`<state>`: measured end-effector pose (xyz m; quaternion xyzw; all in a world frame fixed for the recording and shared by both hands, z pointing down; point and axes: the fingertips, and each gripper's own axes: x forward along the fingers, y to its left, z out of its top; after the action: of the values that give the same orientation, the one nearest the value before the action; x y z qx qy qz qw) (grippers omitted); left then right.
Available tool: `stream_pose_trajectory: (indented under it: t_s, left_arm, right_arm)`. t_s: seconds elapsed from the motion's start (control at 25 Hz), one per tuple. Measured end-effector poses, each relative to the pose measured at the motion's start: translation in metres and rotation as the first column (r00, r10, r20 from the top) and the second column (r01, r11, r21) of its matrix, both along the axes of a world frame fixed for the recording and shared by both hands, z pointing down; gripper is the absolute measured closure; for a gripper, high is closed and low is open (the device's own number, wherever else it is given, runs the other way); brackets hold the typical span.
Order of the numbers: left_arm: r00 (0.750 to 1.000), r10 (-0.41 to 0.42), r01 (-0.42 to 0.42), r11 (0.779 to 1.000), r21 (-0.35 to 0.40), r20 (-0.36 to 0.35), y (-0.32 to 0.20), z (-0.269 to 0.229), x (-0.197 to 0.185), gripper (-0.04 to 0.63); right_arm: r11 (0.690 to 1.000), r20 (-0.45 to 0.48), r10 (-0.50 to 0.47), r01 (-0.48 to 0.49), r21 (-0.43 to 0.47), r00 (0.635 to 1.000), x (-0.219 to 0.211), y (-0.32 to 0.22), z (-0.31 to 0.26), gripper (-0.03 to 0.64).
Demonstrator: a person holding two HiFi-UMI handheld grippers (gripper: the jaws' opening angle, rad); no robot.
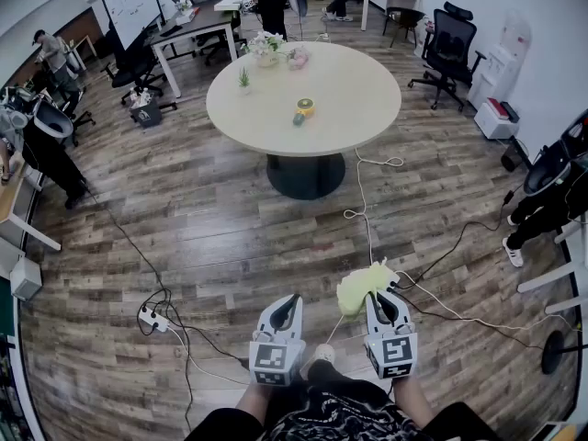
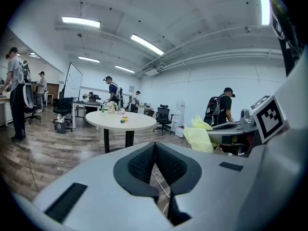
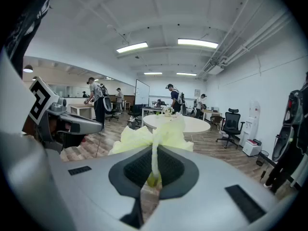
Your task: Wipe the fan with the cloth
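Note:
A small yellow fan stands near the middle of the round beige table, far ahead of me; the left gripper view shows the fan as a tiny object. My right gripper is shut on a pale yellow cloth, which bunches out past its tips. In the right gripper view the cloth rises from between the pressed pads of that gripper. My left gripper is held beside it, low over the wooden floor. Its jaws are shut with nothing between them.
White and black cables and a power strip lie across the floor between me and the table. Small plants sit at the table's far edge. Office chairs, desks, a whiteboard and several people ring the room.

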<state>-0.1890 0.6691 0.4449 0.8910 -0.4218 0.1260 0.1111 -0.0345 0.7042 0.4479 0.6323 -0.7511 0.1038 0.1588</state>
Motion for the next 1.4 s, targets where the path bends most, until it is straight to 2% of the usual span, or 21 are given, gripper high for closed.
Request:
stream_pose_trajectory:
  t_s: [0.16,0.4,0.64,0.68,0.72,0.76,0.84,0.88,1.12,1.4]
  left_arm:
    - [1.000,0.006,-0.007,1.000,-0.018,-0.022,0.020,0.002,0.004,0.575]
    - [1.000,-0.007,0.007,1.000,0.001,0.014,0.010,-0.002,-0.003,0.575]
    - [0.988,0.051,-0.058,0.997,-0.045,-0.144,0.002,-0.017,-0.003,0.572]
    - [0.983,0.076,-0.086,0.995,-0.053,-0.165,0.001,-0.019,-0.002,0.517]
    - [0.978,0.108,-0.120,0.991,-0.058,-0.179,0.001,-0.021,-0.001,0.420]
    - [0.973,0.139,-0.152,0.986,-0.061,-0.182,0.000,-0.022,0.000,0.356]
    - [0.969,0.190,-0.201,0.978,-0.054,-0.160,-0.003,-0.023,-0.002,0.256]
    - [0.967,0.208,-0.217,0.975,-0.048,-0.148,-0.005,-0.023,-0.005,0.235]
    - [0.961,0.240,-0.244,0.970,-0.012,-0.136,-0.026,-0.031,-0.022,0.225]
    - [0.963,0.243,-0.251,0.966,-0.060,-0.114,-0.042,-0.022,-0.042,0.226]
  right_arm:
    - [1.000,0.014,0.016,-0.016,-0.004,1.000,0.002,0.018,-0.006,0.592]
    - [1.000,0.011,0.013,-0.013,0.004,1.000,0.003,0.011,-0.006,0.592]
    - [0.999,0.078,0.029,-0.031,0.022,0.996,-0.015,0.000,-0.015,0.591]
    - [0.999,0.086,0.034,-0.037,0.025,0.996,-0.019,-0.002,-0.017,0.591]
    - [0.999,0.085,0.039,-0.042,0.026,0.996,-0.021,-0.004,-0.018,0.591]
    - [0.999,0.076,0.045,-0.047,0.027,0.996,-0.024,-0.006,-0.018,0.591]
    - [0.998,0.059,0.058,-0.059,0.030,0.997,-0.031,-0.010,-0.019,0.591]
    - [0.997,0.053,0.067,-0.069,0.035,0.996,-0.034,-0.012,-0.020,0.591]
    - [0.990,0.067,0.121,-0.125,0.068,0.990,-0.046,-0.023,-0.027,0.591]
    - [0.973,0.042,0.216,-0.218,0.073,0.976,-0.043,-0.024,-0.027,0.591]
